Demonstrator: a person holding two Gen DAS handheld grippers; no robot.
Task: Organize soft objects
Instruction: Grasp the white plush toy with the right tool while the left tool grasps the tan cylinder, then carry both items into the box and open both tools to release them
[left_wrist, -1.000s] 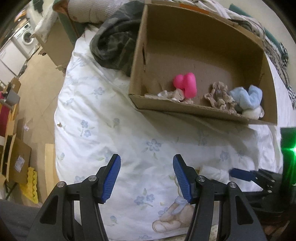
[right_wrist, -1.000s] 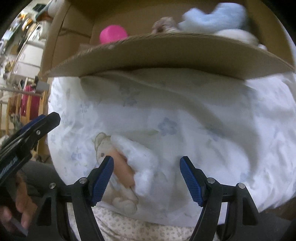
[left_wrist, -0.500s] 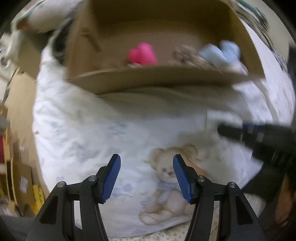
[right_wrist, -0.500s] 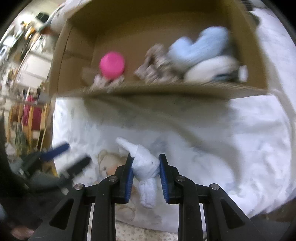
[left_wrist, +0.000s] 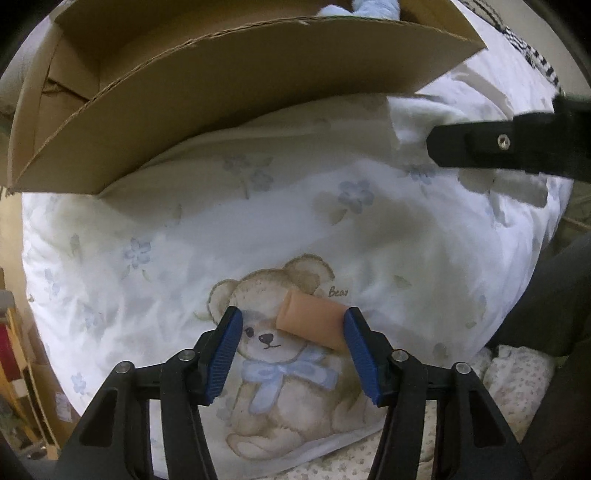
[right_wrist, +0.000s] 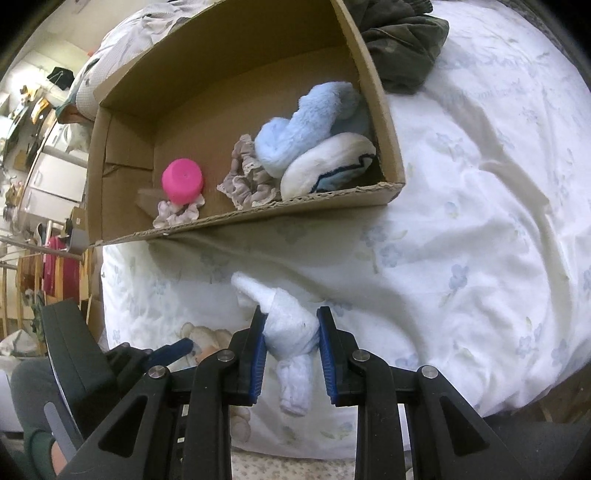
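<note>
A peach soft roll (left_wrist: 310, 323) lies on the bear print of the quilt. My left gripper (left_wrist: 293, 321) points straight down over it with its jaws closing. The right pad (left_wrist: 360, 350) touches the roll's end; the left pad stands clear of it. My right gripper (right_wrist: 291, 317) is shut on a white fluffy cloth (right_wrist: 291, 332), held just above the quilt in front of the cardboard box (right_wrist: 384, 110). In the box lie a pink object (right_wrist: 183, 181), a lacy grey scrunchie (right_wrist: 247, 177), a blue plush (right_wrist: 306, 125) and a white slipper-like piece (right_wrist: 325, 166).
A white flowered quilt (right_wrist: 480, 221) covers the bed under everything. A dark camouflage garment (right_wrist: 402, 48) lies behind the box's right corner. The bed's edge drops to the floor and furniture at the left. A person's dark trouser leg (left_wrist: 554, 295) is at the near right.
My right gripper closed on the white cloth and lifted it off the bear print, uncovering the peach roll. My left gripper came down over the roll and its jaws narrowed.
</note>
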